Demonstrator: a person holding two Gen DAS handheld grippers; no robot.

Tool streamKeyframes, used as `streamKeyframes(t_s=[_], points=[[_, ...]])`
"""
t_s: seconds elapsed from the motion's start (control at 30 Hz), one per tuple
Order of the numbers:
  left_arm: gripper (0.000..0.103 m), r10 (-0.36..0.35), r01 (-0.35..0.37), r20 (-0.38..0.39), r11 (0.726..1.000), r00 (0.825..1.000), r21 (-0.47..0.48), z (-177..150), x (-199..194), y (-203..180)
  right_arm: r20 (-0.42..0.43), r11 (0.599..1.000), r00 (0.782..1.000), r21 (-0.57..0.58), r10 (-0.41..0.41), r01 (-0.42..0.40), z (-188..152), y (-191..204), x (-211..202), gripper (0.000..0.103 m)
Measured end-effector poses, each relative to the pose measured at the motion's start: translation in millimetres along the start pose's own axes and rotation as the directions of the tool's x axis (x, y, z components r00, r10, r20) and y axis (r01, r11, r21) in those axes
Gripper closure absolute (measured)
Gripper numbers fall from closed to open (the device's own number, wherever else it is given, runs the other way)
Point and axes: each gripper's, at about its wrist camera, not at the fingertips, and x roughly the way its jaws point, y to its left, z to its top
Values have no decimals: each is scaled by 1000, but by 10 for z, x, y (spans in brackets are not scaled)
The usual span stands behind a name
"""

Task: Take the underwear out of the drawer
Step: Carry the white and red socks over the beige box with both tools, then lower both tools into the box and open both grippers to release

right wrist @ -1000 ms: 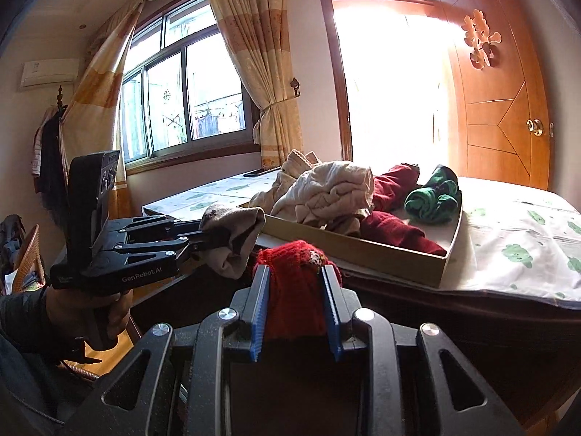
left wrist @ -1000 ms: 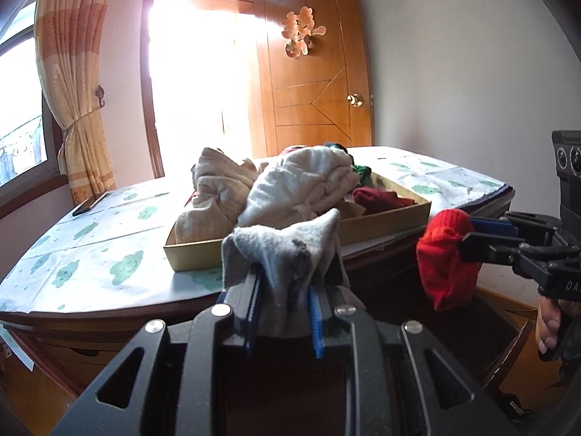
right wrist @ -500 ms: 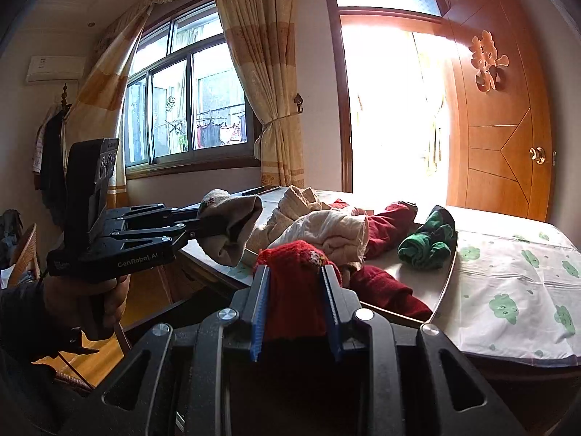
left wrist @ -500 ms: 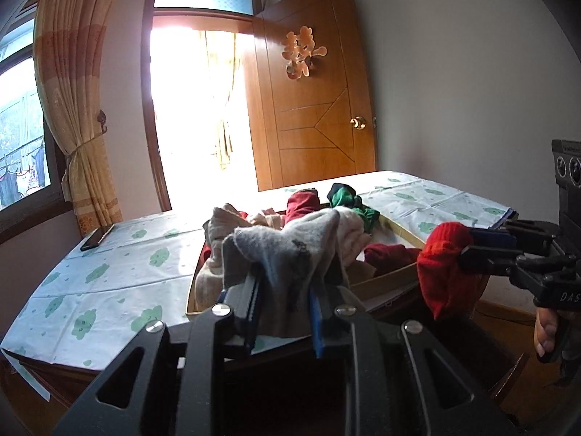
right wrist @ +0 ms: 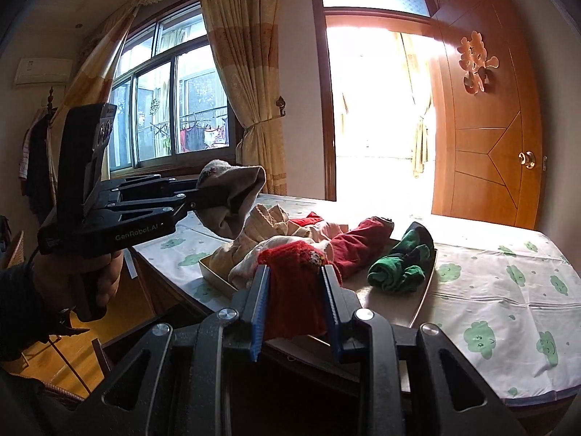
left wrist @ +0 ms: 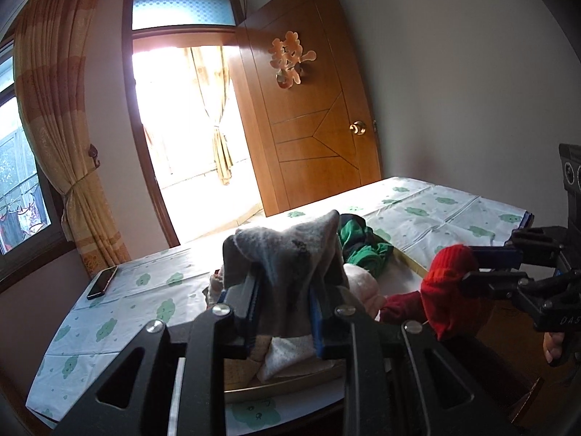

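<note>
My left gripper [left wrist: 283, 312] is shut on a grey garment [left wrist: 287, 265] and holds it in the air over the near end of a shallow cardboard tray [right wrist: 423, 290] on the table. In the right wrist view the grey garment [right wrist: 232, 196] hangs from the left gripper [right wrist: 203, 196]. My right gripper [right wrist: 296, 309] is shut on a red knitted garment [right wrist: 294, 290], also raised by the tray; the left wrist view shows the red garment [left wrist: 450, 283] at the right. The tray holds cream, dark red [right wrist: 359, 247] and green [right wrist: 403, 265] clothes.
The table [right wrist: 508, 309] has a white cloth with green prints. A phone [left wrist: 102, 281] lies at its far left corner. A wooden door [left wrist: 316, 120] stands open behind it, beside a bright doorway. Curtained windows [right wrist: 174, 109] fill the left wall. Wooden furniture stands below the table edge.
Both grippers have risen with their garments, from the table's edge to above the tray. The tabletop and the clothes in the tray now show from above.
</note>
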Motion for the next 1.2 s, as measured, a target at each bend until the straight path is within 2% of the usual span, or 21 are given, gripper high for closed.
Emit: streamKeyframes(t_s=[0.4,0.57,0.87,1.2], points=[[82,50,-47,-26,995,998,93,313,475,-212,11,997,999,53,-48,47,208,-360,202,73],[82,72,-64,-65,992,995,110,392,742,-243,0,993,997,95,-71,71,270,-556,350,73],[82,55,-34,-188,993,981,111,301,1211,-344,-76,973,991,193,-110,123,133,-885,719,73],[80,78,-34,-264,985,961,167,146,1471,-473,-142,971,982,188,-124,150,-29,-908,970,73]])
